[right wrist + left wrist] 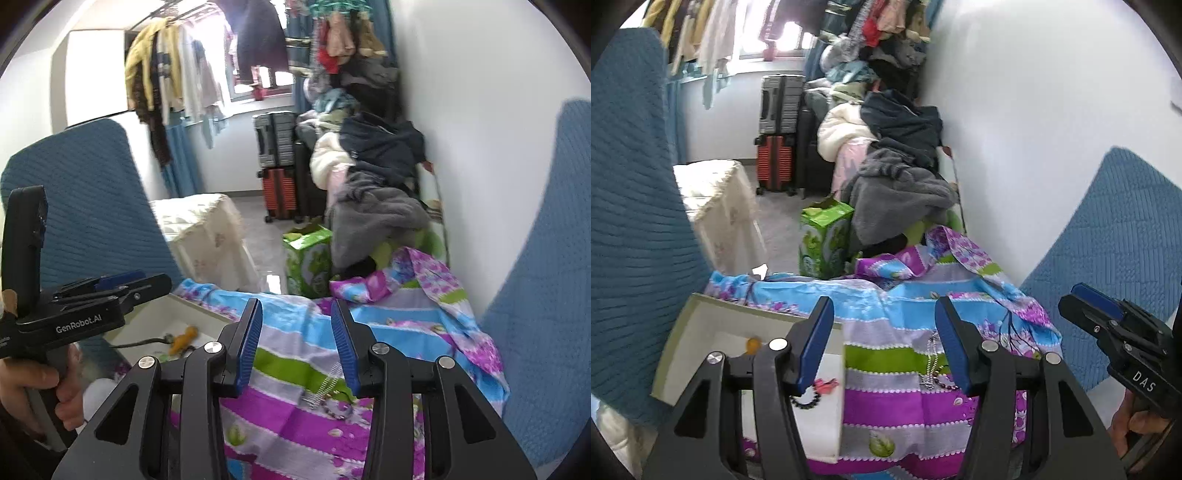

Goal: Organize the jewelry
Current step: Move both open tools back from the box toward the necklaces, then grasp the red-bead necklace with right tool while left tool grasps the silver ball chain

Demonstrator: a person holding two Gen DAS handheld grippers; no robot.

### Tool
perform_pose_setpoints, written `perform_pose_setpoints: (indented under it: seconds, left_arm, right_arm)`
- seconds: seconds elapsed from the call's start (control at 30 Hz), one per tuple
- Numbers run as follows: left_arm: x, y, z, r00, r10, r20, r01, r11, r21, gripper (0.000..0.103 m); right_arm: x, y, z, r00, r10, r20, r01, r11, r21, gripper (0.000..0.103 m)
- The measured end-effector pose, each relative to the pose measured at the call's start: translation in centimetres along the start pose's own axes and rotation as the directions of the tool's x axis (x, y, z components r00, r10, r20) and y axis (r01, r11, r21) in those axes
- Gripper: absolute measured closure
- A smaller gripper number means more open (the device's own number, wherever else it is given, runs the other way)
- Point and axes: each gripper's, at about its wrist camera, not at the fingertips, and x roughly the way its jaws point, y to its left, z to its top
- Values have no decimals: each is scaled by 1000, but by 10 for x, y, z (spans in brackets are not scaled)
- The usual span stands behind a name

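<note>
A silver ball chain [932, 363] and a dark bead bracelet [945, 386] lie on the striped floral cloth [886, 406]. At the left stands a white open box [701, 328] holding an orange bead [753, 345], a pink piece [825, 386] and a black bead bracelet [807, 401]. My left gripper [884, 347] hovers open above the box edge and cloth, with nothing between its fingers. My right gripper [297, 347] is open and empty too, above the chain [328, 384] and bracelet [338, 408]. The box [184, 314] with an orange piece [183, 339] shows at left there.
Blue knitted chair backs [635, 221] [546, 295] stand on both sides. Behind the cloth are a green carton [823, 240], a heap of clothes [897, 177], suitcases [777, 140] and a cream covered stool [716, 206]. A white wall [1034, 147] runs along the right.
</note>
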Motion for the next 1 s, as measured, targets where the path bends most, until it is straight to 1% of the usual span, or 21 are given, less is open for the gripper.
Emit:
perform_pose_setpoints:
  seconds: [0.07, 0.13, 0.2, 0.33, 0.43, 0.47, 0.5, 0.57, 0.6, 0.67, 0.77, 0.83, 0.9, 0.97, 1.0]
  left_arm:
    - [10, -6, -3, 1000, -15, -13, 15, 1000, 12, 46]
    - [23, -12, -8, 998, -38, -42, 39, 999, 23, 46]
    - [39, -19, -13, 995, -61, -73, 63, 997, 37, 46]
    - [66, -28, -26, 989, -81, -124, 87, 995, 44, 46]
    - [86, -32, -38, 981, -91, -171, 102, 993, 55, 54]
    - [92, -33, -41, 978, -97, -187, 108, 993, 52, 59]
    - [98, -33, -46, 972, -113, -205, 124, 991, 42, 61]
    - [109, -32, -55, 964, -133, -232, 142, 990, 23, 63]
    - [115, -32, -59, 959, -136, -247, 145, 989, 20, 68]
    - [125, -31, -67, 949, -148, -279, 156, 988, 8, 73]
    - [139, -29, -78, 934, -165, -317, 169, 986, -15, 80]
    - [147, -27, -84, 925, -175, -336, 174, 984, -34, 82]
    - [153, -28, -88, 918, -184, -351, 182, 982, -39, 84]
    - [157, -29, -92, 914, -179, -364, 179, 983, -35, 84]
    - [159, -29, -94, 911, -179, -371, 179, 983, -36, 84]
  right_arm:
    - [1, -13, -9, 1000, -13, -1, 13, 1000, 24, 66]
    - [4, -25, -19, 1000, -28, -11, 28, 999, 45, 66]
    - [7, -33, -29, 999, -32, -20, 33, 998, 51, 66]
    - [21, -47, -50, 998, -30, -46, 33, 997, 69, 66]
    - [40, -59, -72, 995, -34, -91, 40, 997, 69, 66]
    - [45, -61, -79, 995, -31, -100, 38, 997, 70, 66]
    - [52, -64, -86, 993, -27, -115, 35, 997, 72, 66]
    - [64, -68, -99, 990, -17, -143, 28, 997, 74, 66]
    - [72, -70, -105, 987, -10, -157, 22, 997, 74, 66]
    - [86, -72, -120, 983, 7, -184, 6, 997, 71, 67]
    - [104, -71, -137, 975, 53, -215, -41, 997, 62, 69]
    - [119, -67, -147, 962, 121, -244, -113, 992, 48, 70]
    - [130, -66, -153, 952, 150, -267, -143, 989, 45, 70]
    - [141, -65, -158, 943, 161, -290, -155, 987, 44, 71]
    - [146, -64, -159, 939, 164, -302, -158, 986, 43, 74]
